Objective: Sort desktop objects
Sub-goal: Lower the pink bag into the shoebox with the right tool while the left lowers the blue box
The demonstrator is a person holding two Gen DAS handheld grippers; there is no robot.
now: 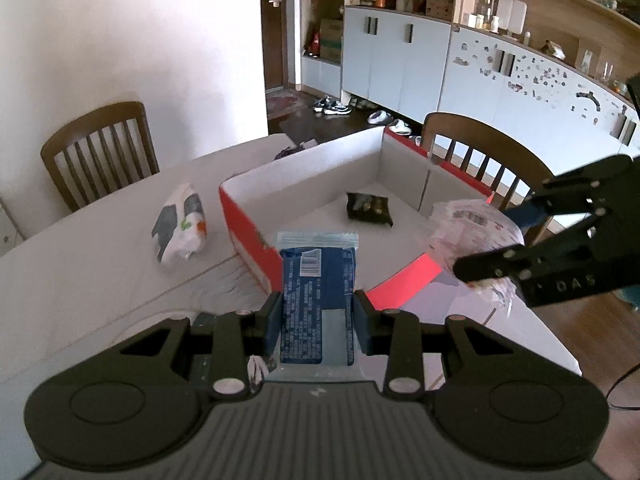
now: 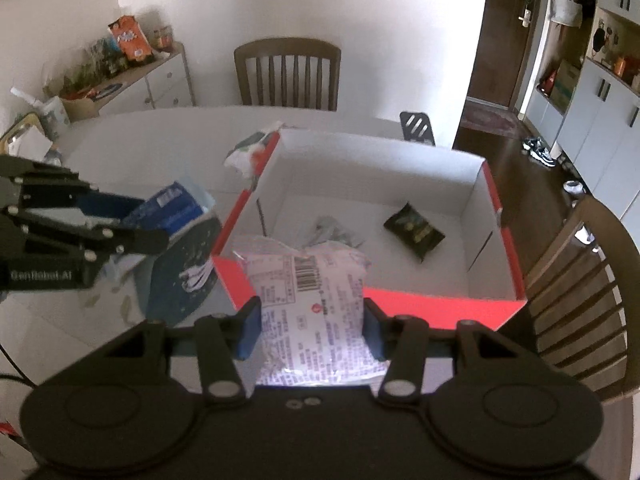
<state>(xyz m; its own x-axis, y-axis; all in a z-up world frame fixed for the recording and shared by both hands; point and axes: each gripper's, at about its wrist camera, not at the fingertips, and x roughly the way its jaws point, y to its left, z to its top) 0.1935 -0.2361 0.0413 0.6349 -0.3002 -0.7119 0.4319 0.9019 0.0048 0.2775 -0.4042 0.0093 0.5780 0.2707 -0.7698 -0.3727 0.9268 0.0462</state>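
My left gripper is shut on a blue snack packet and holds it above the near corner of the red cardboard box. My right gripper is shut on a clear white printed packet over the box's near red wall. Inside the box lie a dark snack bag and a silvery wrapper. The dark bag also shows in the left wrist view. A white packet with grey and orange print lies on the table left of the box.
The white table has wooden chairs at its far side and right side. A dark round pad lies on the table under the left gripper. A sideboard with clutter stands at the back left.
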